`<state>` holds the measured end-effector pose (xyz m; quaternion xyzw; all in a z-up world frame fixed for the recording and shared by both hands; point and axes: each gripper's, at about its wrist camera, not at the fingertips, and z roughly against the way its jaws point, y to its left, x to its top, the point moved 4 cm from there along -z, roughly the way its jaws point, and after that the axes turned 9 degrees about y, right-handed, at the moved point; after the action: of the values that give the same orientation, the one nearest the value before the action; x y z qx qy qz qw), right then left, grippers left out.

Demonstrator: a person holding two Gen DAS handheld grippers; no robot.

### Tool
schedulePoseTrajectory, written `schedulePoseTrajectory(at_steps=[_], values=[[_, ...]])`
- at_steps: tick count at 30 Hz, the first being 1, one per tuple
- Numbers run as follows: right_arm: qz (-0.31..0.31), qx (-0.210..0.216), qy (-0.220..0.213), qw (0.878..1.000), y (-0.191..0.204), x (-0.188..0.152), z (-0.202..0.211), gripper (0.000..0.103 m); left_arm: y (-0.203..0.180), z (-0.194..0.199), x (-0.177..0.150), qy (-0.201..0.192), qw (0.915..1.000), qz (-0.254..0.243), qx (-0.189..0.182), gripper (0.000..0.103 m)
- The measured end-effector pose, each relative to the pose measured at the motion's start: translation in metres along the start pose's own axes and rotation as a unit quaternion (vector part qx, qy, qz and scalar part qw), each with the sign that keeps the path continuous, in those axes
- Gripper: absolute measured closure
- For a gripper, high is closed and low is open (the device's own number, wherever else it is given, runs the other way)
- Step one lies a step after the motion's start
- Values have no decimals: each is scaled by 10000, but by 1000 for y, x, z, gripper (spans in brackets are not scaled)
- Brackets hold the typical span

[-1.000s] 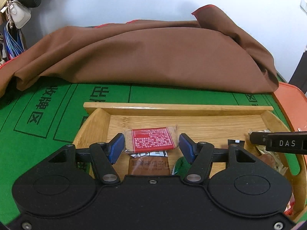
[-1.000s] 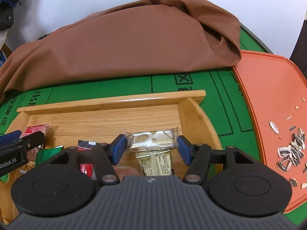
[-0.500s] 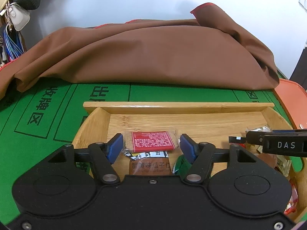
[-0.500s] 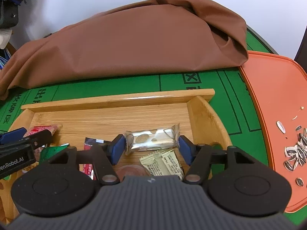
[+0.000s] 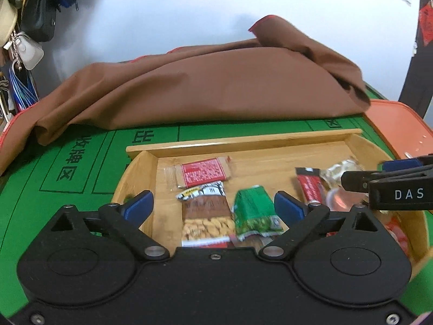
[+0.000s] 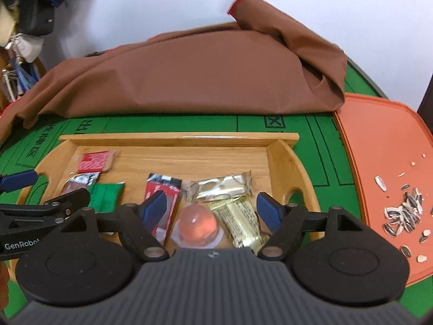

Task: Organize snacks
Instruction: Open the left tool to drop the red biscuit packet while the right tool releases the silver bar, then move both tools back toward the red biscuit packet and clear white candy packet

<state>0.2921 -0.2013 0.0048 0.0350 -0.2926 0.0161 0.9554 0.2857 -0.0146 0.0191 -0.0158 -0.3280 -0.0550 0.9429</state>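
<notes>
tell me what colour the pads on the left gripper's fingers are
Blue pads on black arms; the left wrist view shows them best.

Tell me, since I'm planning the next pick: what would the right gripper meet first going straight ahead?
Likely the pink jelly cup centred between the open right gripper; the silver snack packet lies just beyond. Depth is uncertain.
</notes>
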Motion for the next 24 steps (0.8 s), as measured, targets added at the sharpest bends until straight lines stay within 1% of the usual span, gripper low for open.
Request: schedulePoseTrajectory(at_steps=[6, 14, 24], values=[[153, 194, -208, 9995, 7, -23, 28, 19, -5, 31, -20, -178, 9997, -84, -115, 5], [448, 299, -435, 9976, 17, -55, 60, 18, -9, 66, -50, -336, 9990, -157, -252, 3], [605, 390, -582, 9957, 19, -89, 84, 17, -15, 98, -83, -508, 9980, -225, -302, 2]])
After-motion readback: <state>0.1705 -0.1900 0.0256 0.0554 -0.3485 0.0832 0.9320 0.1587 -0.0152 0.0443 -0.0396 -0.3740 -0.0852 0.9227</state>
